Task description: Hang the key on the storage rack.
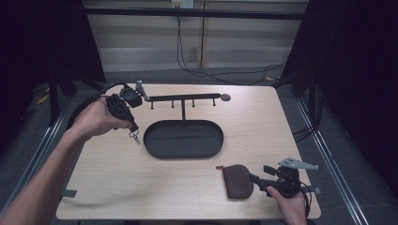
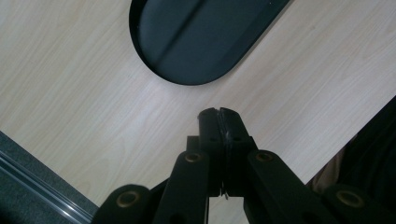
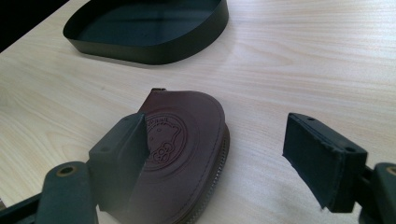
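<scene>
My left claw (image 1: 133,130) is pinched tight on a small metal key (image 1: 135,137), which dangles above the pale wood-grain tabletop (image 1: 117,178) just left of the smooth black oval tray (image 1: 183,138); I judge it is carried high to hang on the hook rail (image 1: 184,98) standing over that tray. My right claw (image 1: 256,177) stands wide, its flat ribbed pads on either side of the rounded brown leather pouch (image 1: 237,181), embossed and zip-edged, probably steadying it.
</scene>
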A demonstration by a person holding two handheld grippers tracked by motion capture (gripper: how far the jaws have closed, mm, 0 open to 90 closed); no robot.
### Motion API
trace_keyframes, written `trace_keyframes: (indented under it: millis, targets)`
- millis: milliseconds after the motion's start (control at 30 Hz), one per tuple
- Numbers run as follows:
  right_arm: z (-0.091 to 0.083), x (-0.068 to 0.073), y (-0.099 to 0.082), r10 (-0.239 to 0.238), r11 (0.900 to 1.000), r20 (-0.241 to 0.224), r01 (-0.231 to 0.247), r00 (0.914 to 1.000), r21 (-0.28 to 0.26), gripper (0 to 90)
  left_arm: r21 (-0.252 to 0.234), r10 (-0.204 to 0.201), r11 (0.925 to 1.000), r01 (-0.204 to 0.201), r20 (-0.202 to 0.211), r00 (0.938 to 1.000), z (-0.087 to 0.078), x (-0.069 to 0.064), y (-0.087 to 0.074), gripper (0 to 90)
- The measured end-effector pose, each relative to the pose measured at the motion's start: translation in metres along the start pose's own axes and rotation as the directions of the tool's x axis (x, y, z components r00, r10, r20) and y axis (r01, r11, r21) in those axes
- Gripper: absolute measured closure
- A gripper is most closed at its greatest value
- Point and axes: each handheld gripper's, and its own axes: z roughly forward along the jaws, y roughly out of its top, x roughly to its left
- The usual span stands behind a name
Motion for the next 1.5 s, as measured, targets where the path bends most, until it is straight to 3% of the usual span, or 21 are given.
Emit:
trace_keyframes:
  millis: [367, 567, 1033, 1200, 1500]
  targets:
    - [-0.001, 0.001, 0.0, -0.008, 0.9999, 0.0, 0.008, 1.0, -0.008, 22.0, -0.002, 0.022, 0.9998, -0.022, -0.004, 0.9998, -0.005, -0.001, 0.019, 89.4]
    - [-0.001, 0.001, 0.0, -0.009, 0.9999, -0.003, 0.009, 1.0, -0.007, 22.0, -0.004, 0.005, 1.0, -0.005, -0.002, 1.0, -0.007, 0.003, 0.031, 89.4]
    - [-0.001, 0.001, 0.001, -0.007, 0.9999, -0.007, 0.007, 0.9999, -0.011, 22.0, 0.01, 0.007, 0.9999, -0.007, 0.004, 1.0, -0.005, 0.013, 0.061, 89.4]
    - [-0.001, 0.0, 0.001, -0.008, 0.9999, -0.015, 0.008, 0.9999, -0.01, 21.9, 0.017, -0.016, 0.9997, 0.016, 0.004, 0.9999, -0.001, 0.024, 0.073, 89.5]
    - [-0.001, 0.001, 0.0, -0.008, 1.0, -0.022, 0.008, 0.9997, -0.004, 21.6, 0.022, -0.052, 0.9984, 0.053, -0.005, 0.9986, 0.003, 0.039, 0.079, 89.4]
